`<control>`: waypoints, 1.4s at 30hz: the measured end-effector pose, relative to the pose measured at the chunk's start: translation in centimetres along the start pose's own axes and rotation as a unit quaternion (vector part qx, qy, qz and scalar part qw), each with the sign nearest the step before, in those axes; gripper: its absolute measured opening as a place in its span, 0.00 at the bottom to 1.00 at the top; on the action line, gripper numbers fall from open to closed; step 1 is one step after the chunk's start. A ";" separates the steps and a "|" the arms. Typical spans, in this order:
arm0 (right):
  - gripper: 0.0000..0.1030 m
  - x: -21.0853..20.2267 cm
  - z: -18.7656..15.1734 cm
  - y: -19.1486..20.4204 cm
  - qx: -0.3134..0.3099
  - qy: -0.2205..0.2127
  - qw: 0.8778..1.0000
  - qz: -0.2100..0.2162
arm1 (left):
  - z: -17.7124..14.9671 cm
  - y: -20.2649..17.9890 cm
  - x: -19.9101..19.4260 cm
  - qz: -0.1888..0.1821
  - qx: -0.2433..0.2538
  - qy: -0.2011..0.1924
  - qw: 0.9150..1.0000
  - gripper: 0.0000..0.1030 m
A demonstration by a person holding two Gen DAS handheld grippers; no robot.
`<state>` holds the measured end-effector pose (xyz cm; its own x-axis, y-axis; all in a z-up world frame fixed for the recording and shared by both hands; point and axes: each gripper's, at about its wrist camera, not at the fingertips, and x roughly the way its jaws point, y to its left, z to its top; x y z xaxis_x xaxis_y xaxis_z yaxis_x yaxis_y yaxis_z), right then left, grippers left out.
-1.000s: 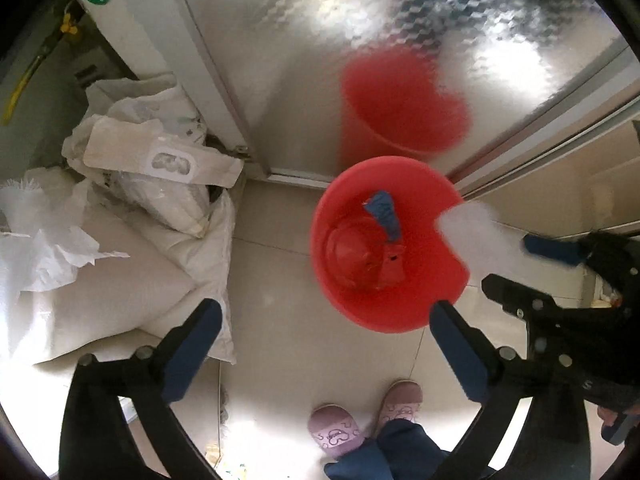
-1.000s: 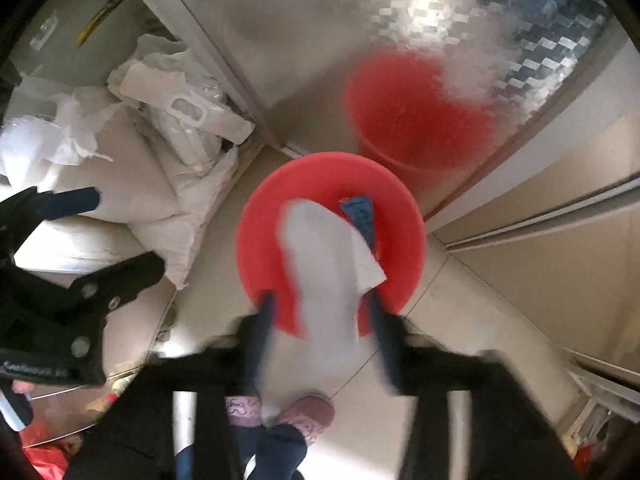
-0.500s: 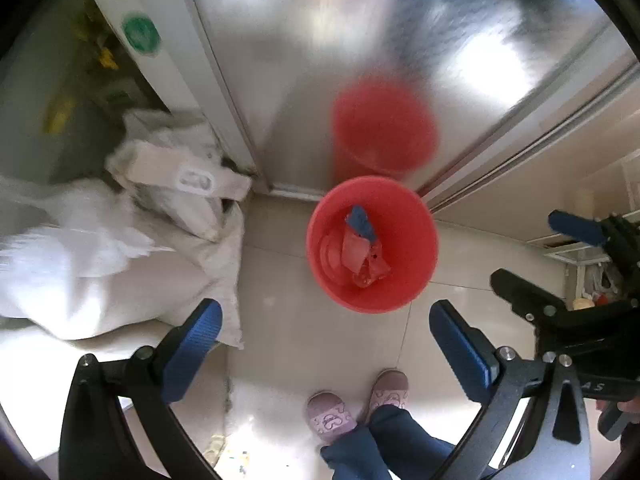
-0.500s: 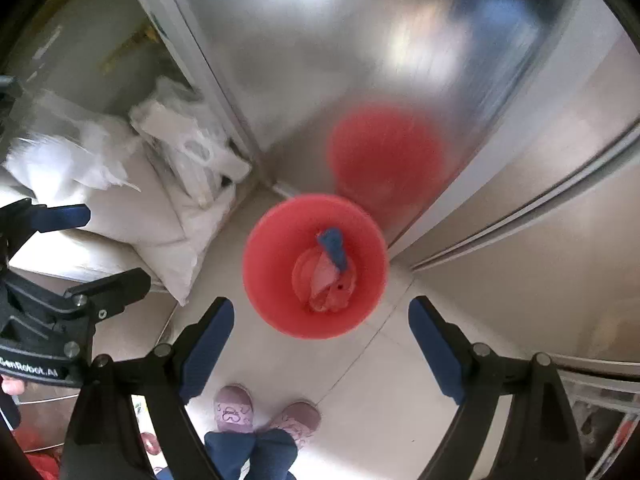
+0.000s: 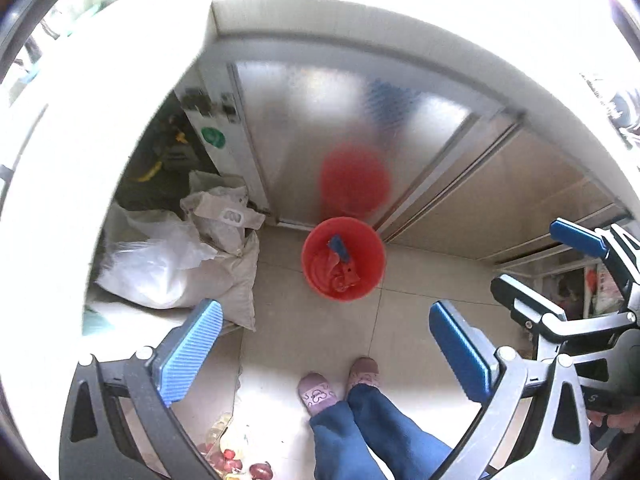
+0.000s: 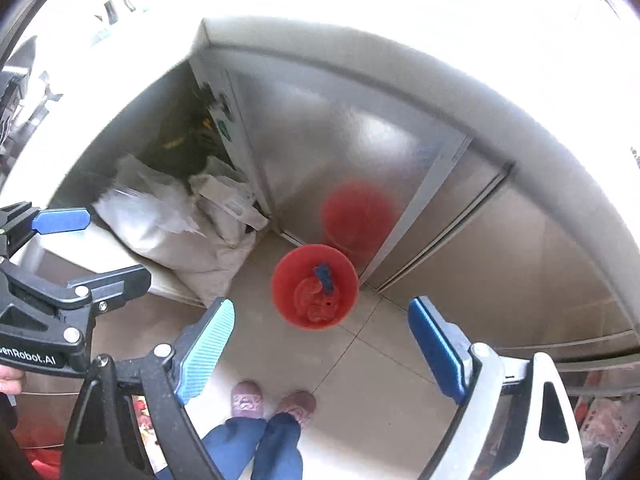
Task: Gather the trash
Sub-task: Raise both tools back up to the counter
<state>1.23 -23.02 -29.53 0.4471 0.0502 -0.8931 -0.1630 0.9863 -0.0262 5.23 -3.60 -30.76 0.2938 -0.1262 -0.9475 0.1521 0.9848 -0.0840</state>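
Since a second ago I have been lifting both tools up and away: the white tissue my right gripper (image 6: 320, 344) was holding over the bin is gone from its fingers, and the red bin (image 5: 344, 258) is looking smaller and farther below. My right fingers are now standing wide apart with nothing between them, and my left gripper (image 5: 326, 354) is hanging just as wide apart and empty. I judge I am keeping them spread because the drop is done and I am readying for the next piece of trash. Directly under me my slippers (image 5: 320, 394) are standing on the tiled floor (image 5: 304, 332). Beyond them the bin is sitting on the floor, just in front of the frosted sliding door (image 5: 320, 120), placed there, I think, for easy dropping from above; a blue item (image 5: 339, 246) and reddish liner are showing inside, though I cannot make out the tissue. Left of it, white sacks (image 5: 180, 264) are leaning against the cabinet.
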 end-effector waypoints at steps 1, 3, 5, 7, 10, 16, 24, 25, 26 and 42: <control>0.86 -1.2 0.2 0.1 0.002 0.000 1.000 0.000 | 0.0 -0.2 -1.3 0.002 0.001 -0.005 1.000 1.00; 0.86 -2.8 0.6 0.4 0.006 0.010 1.000 0.010 | 0.0 -0.3 -3.6 0.007 0.002 -0.010 1.000 1.00; 0.86 -4.3 1.1 0.5 0.007 0.018 0.999 0.030 | 0.0 -0.3 -5.6 0.008 -0.006 -0.012 1.000 1.00; 0.86 -6.0 1.5 0.4 0.004 0.016 0.999 0.039 | 0.0 -0.3 -7.3 0.008 -0.014 -0.017 1.000 1.00; 0.86 -7.9 1.9 1.0 -0.010 -0.004 0.999 0.036 | 0.0 -0.2 -9.2 0.008 -0.023 -0.030 0.999 1.00; 0.86 -9.3 3.4 1.0 -0.003 -0.018 0.998 0.054 | 1.0 0.6 -11.7 0.006 -0.036 -0.041 0.998 1.00; 0.86 -9.7 7.6 2.1 0.001 -0.043 0.998 0.046 | 5.3 2.9 -12.8 0.002 -0.045 -0.049 0.998 1.00; 0.86 -9.4 8.1 2.1 0.006 -0.045 0.998 0.043 | 6.1 3.4 -12.7 0.002 -0.047 -0.049 0.998 1.00; 0.86 -9.5 9.0 1.8 0.010 -0.046 0.998 0.042 | 6.7 3.8 -12.7 0.002 -0.048 -0.049 0.998 1.00; 0.86 -2.3 24.5 1.7 0.055 -0.018 0.998 0.034 | 20.9 13.9 -5.9 -0.016 -0.089 -0.007 0.996 1.00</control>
<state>21.48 -17.61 -16.46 0.4691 0.1214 -0.8747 -0.0975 0.9916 0.0853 25.34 8.38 -19.87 0.3056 -0.1591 -0.9388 -0.0082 0.9855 -0.1697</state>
